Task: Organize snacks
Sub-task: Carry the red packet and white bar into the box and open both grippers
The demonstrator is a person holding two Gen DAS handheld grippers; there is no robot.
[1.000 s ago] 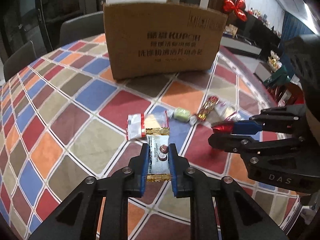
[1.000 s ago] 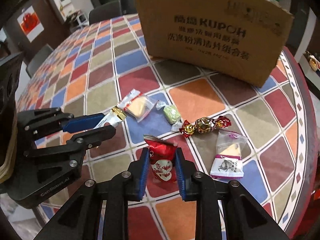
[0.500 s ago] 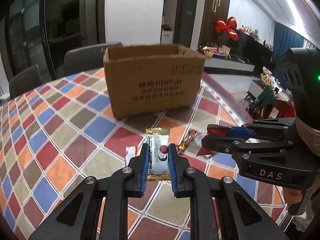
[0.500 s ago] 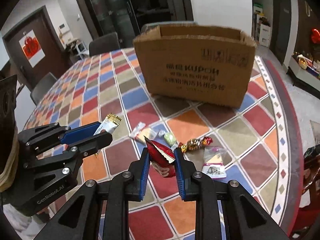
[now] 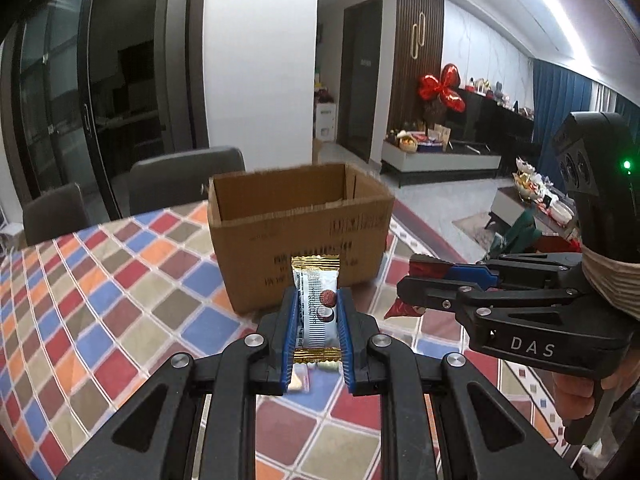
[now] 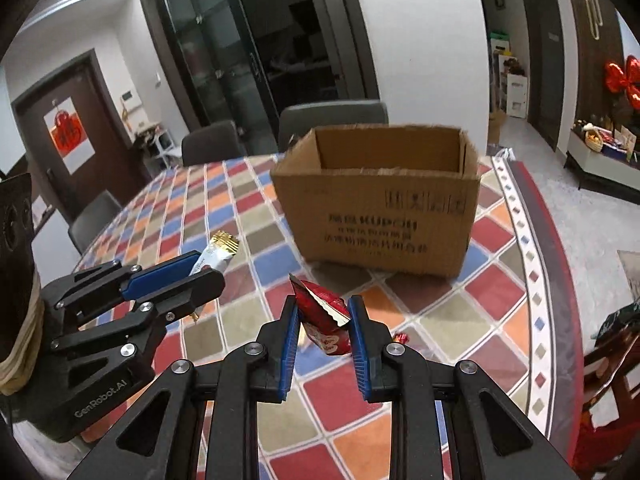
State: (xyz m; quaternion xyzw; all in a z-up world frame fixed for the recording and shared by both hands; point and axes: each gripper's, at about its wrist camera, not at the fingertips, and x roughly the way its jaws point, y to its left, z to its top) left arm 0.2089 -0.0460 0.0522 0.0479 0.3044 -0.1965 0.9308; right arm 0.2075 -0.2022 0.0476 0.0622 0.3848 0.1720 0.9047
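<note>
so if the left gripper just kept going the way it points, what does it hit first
Probably the front wall of the cardboard box. The left gripper, shut on a white snack, aims at it below the rim; depth is unclear.

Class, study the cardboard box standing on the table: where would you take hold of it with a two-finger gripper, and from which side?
Grip the cardboard box by its near wall's top edge, coming from above. The top is open and the wall thin and upright, so one finger can go inside and one outside. The box is probably too wide to span.
</note>
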